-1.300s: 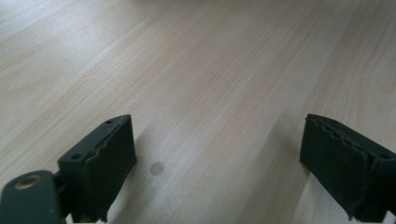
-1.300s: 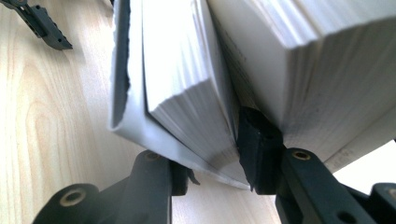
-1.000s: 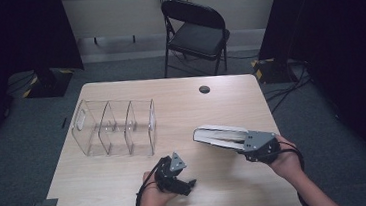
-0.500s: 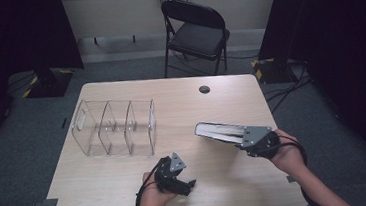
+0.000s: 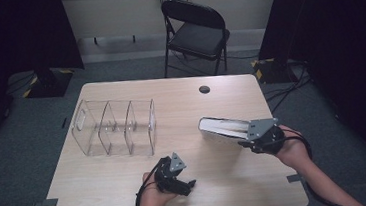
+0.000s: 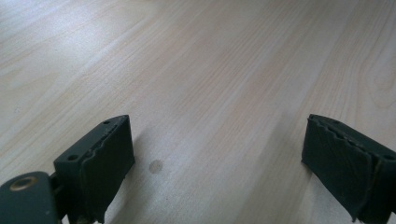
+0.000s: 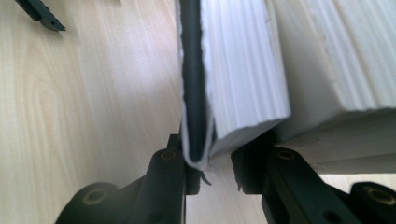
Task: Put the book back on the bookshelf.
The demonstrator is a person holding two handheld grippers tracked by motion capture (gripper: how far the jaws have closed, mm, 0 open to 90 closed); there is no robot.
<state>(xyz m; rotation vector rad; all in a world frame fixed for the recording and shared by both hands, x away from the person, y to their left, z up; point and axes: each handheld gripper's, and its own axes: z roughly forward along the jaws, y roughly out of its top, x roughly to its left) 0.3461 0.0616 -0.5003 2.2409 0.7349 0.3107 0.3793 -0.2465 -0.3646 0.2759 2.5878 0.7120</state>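
High view: fixed above the person's side, facing forward and down, far enough to take in the whole table [image 5: 129, 198] plus a chair [image 5: 196, 31] at 12 o'clock. Left gripper view: rides low, nearly skimming the tabletop [image 6: 210, 70], jaws rising at 7 and 5 o'clock. Right gripper view: very close, looking along its jaws at a book [image 7: 243, 70] from 6 o'clock. Shared: that book [image 5: 222, 128] sits at 3 o'clock in the high view; all three see the wood.

Overhead light even on pale wooden table [image 5: 103, 190], surroundings dark; soft glare on wood in left gripper view; near white book pages [image 7: 243, 70] blurred
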